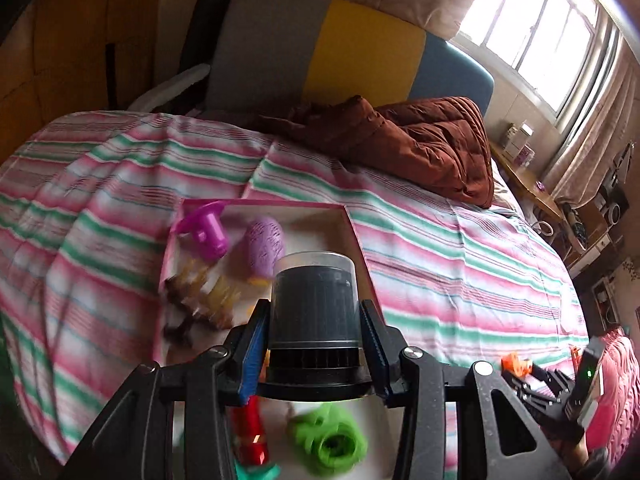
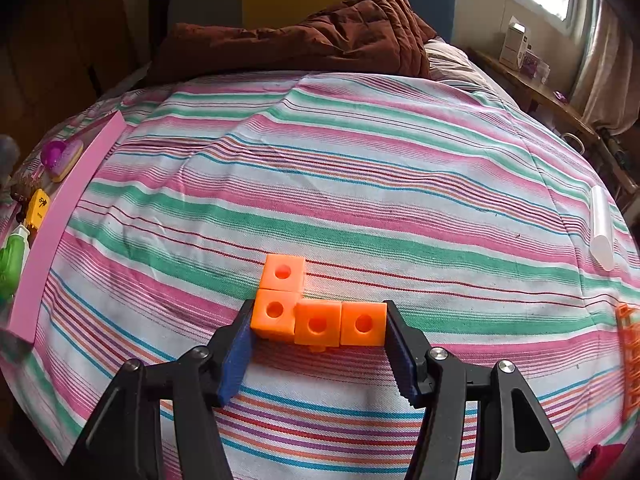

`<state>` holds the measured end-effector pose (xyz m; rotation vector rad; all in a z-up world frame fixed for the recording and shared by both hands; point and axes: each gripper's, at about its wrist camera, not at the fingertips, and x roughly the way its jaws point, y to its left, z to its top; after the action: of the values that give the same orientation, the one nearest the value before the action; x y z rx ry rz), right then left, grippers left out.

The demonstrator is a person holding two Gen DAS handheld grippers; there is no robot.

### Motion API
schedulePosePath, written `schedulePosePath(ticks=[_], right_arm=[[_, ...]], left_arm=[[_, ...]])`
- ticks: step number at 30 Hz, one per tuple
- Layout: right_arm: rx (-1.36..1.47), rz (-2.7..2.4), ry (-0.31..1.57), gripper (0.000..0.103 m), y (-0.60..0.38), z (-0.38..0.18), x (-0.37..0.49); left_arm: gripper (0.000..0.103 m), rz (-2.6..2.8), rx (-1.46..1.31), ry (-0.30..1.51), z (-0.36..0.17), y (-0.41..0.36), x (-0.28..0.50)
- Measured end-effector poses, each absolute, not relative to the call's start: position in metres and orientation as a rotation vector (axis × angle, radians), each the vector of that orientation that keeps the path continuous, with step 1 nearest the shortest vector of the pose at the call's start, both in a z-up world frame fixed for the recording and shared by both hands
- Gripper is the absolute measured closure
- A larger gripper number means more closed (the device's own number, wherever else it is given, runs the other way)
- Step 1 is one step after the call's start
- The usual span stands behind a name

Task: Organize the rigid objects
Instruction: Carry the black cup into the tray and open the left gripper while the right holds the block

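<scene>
My left gripper (image 1: 316, 344) is shut on a dark ribbed cylinder with a clear cap (image 1: 314, 312) and holds it above a pink-rimmed white box (image 1: 354, 236) on the striped bed. Inside the box lie a purple toy (image 1: 208, 234), a lilac oval toy (image 1: 265, 246), brown and yellow figures (image 1: 200, 300), a red piece (image 1: 252, 432) and a green ring toy (image 1: 330, 438). My right gripper (image 2: 318, 336) is shut on an L-shaped block of orange cubes (image 2: 316, 318) that rests on the bedspread. The box's pink wall (image 2: 60, 216) runs along the left edge of the right wrist view.
A brown quilted jacket (image 1: 424, 144) lies at the head of the bed. A clear tube (image 2: 602, 228) and an orange lattice piece (image 2: 630, 360) rest at the right of the bedspread. A wooden side table (image 1: 528, 180) with small boxes stands under the window.
</scene>
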<state>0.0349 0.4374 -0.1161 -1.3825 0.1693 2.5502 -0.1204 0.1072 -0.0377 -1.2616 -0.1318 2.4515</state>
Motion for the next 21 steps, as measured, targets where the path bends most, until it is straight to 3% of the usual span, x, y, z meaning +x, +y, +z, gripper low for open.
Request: schedulePosePath(ticks=[12,21], right_arm=[[-1.383,2.552,0.180,0.042,0.438,-0.116,0.036],[-1.382,2.552,0.174,0.042,0.438,-0.116,0.037]], left_arm=[[0.059,2.368,-1.433,-0.031,-0.089,0.145,-0.169],[0.059,2.438,-1.374,-0.082,-0.074,0.127,-0.164]])
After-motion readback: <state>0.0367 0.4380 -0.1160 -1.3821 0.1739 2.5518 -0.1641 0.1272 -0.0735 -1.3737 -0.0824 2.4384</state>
